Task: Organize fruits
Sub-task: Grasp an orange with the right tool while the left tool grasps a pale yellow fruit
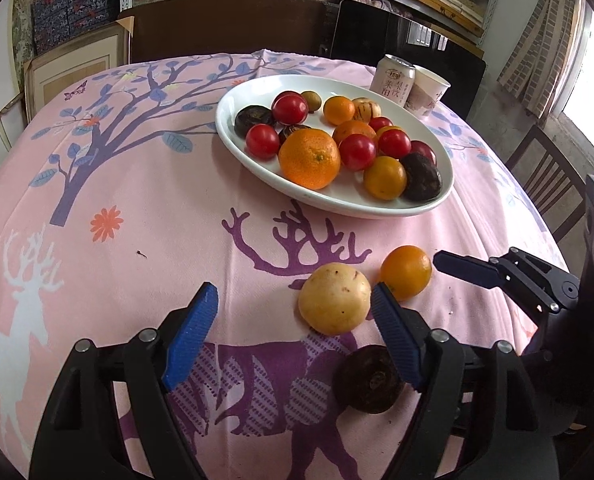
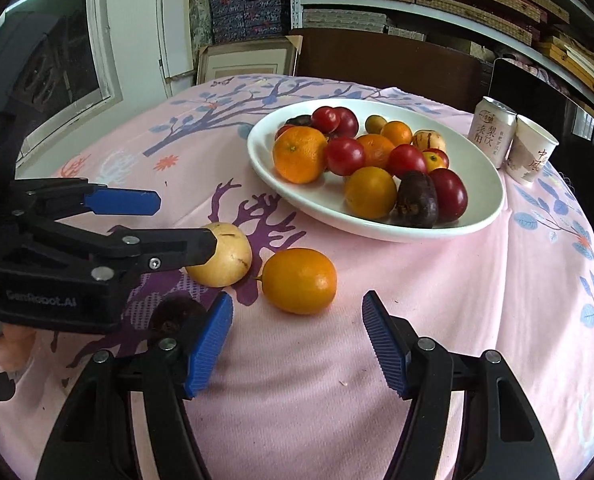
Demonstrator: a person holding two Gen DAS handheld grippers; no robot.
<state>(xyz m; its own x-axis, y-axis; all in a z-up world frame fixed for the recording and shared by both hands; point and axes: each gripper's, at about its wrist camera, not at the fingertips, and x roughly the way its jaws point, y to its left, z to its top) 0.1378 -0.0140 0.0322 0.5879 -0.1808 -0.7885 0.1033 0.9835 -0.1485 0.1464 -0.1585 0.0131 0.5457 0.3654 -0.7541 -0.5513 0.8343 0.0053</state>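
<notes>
A white oval plate (image 1: 437,204) (image 2: 489,184) holds several red, orange and dark fruits, among them a big orange (image 1: 309,158) (image 2: 299,154). Three fruits lie loose on the pink cloth: a pale yellow fruit (image 1: 334,303) (image 2: 227,260), a small orange fruit (image 1: 405,272) (image 2: 299,281) and a dark brown fruit (image 1: 367,380) (image 2: 173,314). My left gripper (image 1: 297,332) (image 2: 185,222) is open, its right pad beside the yellow fruit. My right gripper (image 2: 297,340) (image 1: 457,266) is open and empty, just short of the small orange fruit.
A drink can (image 1: 393,80) (image 2: 493,136) and a paper cup (image 1: 429,94) (image 2: 531,154) stand behind the plate at the right. Dark chairs (image 1: 225,28) and shelves with boxes lie beyond the table. A wooden chair (image 1: 549,176) stands at the right.
</notes>
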